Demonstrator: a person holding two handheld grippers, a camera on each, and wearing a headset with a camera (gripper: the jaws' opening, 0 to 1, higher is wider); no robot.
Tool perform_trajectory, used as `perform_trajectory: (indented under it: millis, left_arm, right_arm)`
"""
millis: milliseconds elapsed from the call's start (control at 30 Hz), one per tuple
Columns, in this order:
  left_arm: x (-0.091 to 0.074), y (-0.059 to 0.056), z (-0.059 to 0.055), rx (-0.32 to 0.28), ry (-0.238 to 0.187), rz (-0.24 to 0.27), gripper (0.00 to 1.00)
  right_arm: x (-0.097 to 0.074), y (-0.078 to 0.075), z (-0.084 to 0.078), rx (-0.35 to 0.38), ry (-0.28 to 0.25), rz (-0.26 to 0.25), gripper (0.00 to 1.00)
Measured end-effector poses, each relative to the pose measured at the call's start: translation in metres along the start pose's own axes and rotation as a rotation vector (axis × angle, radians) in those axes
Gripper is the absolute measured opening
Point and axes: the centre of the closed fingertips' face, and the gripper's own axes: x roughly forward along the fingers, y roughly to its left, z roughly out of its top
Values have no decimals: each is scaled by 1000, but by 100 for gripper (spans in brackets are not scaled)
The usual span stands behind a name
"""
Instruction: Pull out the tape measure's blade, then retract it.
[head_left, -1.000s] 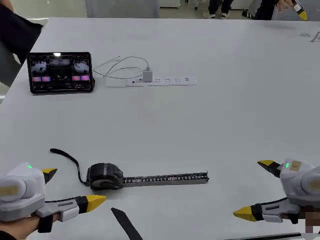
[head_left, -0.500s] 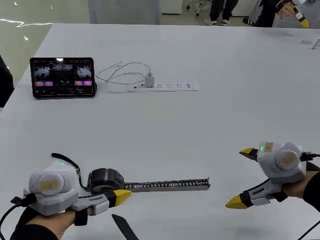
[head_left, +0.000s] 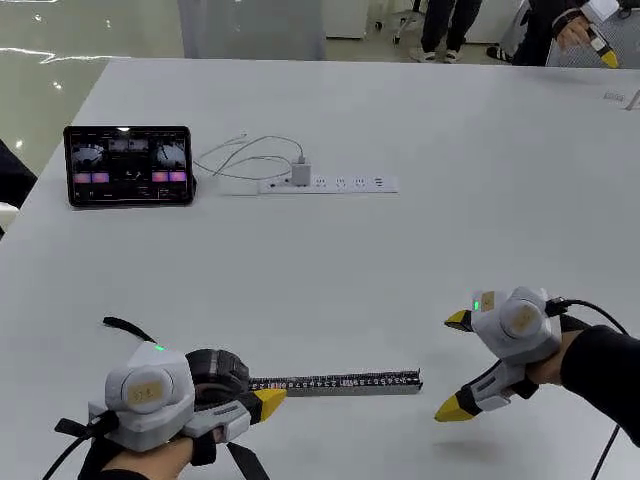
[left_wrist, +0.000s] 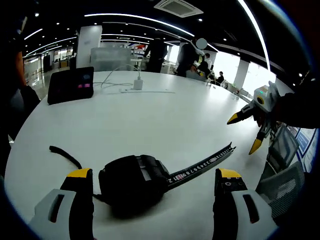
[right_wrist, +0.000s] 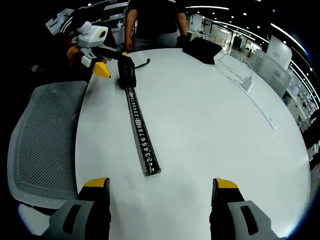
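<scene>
Your left gripper (left_wrist: 153, 174) has moved in, jaws spread around the tape measure (head_left: 220, 367); your right gripper (head_left: 452, 364), also open, has neared the blade (head_left: 340, 382).

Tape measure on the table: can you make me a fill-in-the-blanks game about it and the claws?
The blade is pulled ____ of the black case.
The left claw and the right claw are each wide ____, gripping nothing.
The black case lies between the jaws of the ____ claw.
Missing words: out, open, left.
</scene>
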Motion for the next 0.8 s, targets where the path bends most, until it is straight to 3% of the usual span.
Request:
perform_trajectory:
  millis: [133, 300, 633, 800]
  left_arm:
    - [3, 2, 4, -35, -40, 12, 99]
    - [7, 8, 5, -14, -68, 57, 99]
    - [9, 17, 7, -50, -83, 87, 99]
    - [7, 24, 5, -61, -87, 106, 99]
  right_arm:
    - [6, -2, 5, -32, 12, 15, 74]
    - [17, 1, 10, -40, 45, 55, 55]
    - [27, 2, 9, -79, 72, 80, 38]
    - [32, 14, 8, -156, 83, 109, 29]
